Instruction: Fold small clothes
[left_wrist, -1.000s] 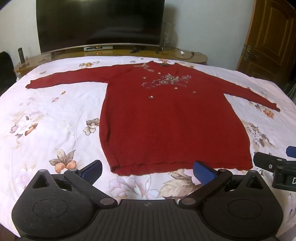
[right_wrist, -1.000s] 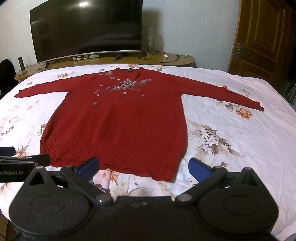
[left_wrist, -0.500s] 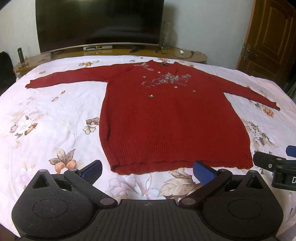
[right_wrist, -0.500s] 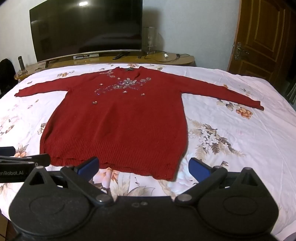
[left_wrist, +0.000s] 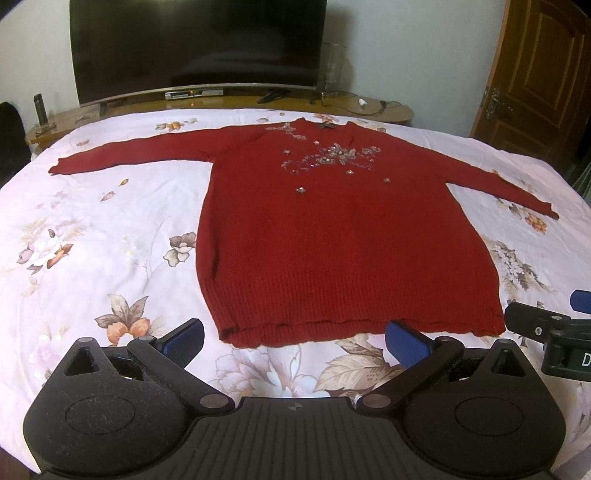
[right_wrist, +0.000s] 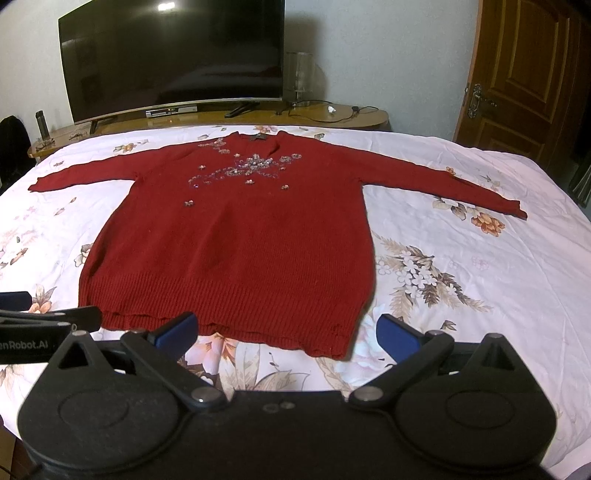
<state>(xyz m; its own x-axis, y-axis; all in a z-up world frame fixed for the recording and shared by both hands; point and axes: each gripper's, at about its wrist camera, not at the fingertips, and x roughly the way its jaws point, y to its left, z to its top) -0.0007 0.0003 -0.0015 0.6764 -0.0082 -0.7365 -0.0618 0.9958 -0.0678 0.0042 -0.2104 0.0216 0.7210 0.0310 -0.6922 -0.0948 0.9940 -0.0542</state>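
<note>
Nearest, the left gripper (left_wrist: 293, 338) and the right gripper (right_wrist: 286, 332) hover side by side above the near edge of a bed (left_wrist: 92, 229), each with its blue-tipped fingers (left_wrist: 184, 334) spread wide and grasping nothing. Just beyond them a red sweater (left_wrist: 332, 236) lies flat and face up on the flowered bedspread, hem (left_wrist: 351, 330) toward the grippers, both sleeves stretched outward. It looks like soft, limp knit, likely light and prone to sagging or stretching when lifted. The ribbed hem corners or the sleeve cuffs seem the firmest places to pinch. Farther up, beaded flowers (left_wrist: 332, 158) near the neckline could snag. Behind the bed stands a television (right_wrist: 173, 55).
</note>
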